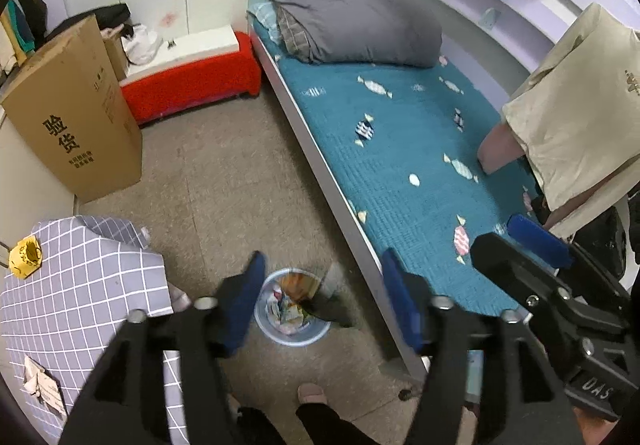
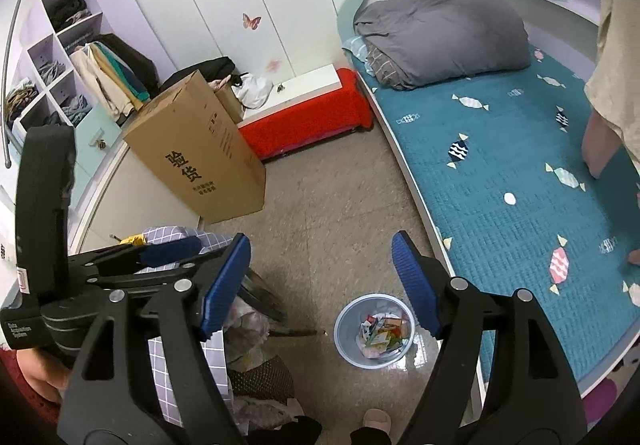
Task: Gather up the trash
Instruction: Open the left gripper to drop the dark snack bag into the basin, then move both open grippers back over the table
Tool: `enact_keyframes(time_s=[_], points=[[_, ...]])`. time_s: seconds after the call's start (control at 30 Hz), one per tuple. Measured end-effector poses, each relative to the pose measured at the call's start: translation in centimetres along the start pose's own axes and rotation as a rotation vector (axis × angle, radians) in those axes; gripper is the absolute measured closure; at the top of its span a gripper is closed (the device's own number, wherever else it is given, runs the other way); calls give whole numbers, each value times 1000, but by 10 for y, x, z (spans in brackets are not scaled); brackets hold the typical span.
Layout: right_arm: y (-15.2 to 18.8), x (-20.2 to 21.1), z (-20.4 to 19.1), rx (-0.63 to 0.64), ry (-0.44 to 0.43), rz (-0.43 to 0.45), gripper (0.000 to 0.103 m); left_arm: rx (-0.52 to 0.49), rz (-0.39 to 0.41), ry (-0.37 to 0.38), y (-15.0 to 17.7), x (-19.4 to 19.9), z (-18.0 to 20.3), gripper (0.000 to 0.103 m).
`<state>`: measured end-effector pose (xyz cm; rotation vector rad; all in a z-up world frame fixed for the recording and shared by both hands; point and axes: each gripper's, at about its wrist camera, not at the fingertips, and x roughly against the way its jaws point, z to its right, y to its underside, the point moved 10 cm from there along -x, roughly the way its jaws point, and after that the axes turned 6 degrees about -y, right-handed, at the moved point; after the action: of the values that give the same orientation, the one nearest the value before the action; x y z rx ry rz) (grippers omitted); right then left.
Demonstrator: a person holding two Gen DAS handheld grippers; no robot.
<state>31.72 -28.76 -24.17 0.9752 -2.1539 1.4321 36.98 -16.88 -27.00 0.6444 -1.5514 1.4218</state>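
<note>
Both sets of jaws wide apart and empty. Left gripper (image 1: 322,301) held high above the floor (image 1: 224,181), right gripper (image 2: 322,281) beside it over the bed's near edge. Trash bin (image 1: 292,307) down on the floor, close against the bed (image 1: 400,149) frame, already holding bright wrappers (image 2: 380,333). Crumpled paper scrap (image 1: 42,385) lying at the near left corner of the checked-cloth bench (image 1: 80,285), down and to the left of the left jaws, well apart from the right ones; long axis roughly along the bench's left edge. Likely the left gripper's pick, by a swing left and down. Yellow cup (image 1: 25,256) at the far left edge, status as trash unclear.
</note>
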Motion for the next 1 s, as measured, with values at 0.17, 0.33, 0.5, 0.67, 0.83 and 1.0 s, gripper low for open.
enact_keyframes(time_s=[0.17, 0.33, 0.5, 0.67, 0.83, 1.0], points=[[-1, 7, -4, 8, -2, 20, 30, 26, 38, 1, 2, 12, -2, 36], [-2, 15, -16, 48, -9, 46, 30, 68, 103, 6, 0, 29, -11, 32], [-2, 23, -31, 90, -29, 69, 27, 113, 162, -6, 4, 48, -22, 31], [-1, 22, -56, 141, -74, 71, 27, 150, 229, -75, 13, 70, -41, 31], [9, 10, -94, 201, -144, 43, 27, 230, 269, -152, 30, 92, -81, 30], [27, -16, -145, 254, -234, -23, 27, 331, 257, -225, 59, 106, -135, 29]])
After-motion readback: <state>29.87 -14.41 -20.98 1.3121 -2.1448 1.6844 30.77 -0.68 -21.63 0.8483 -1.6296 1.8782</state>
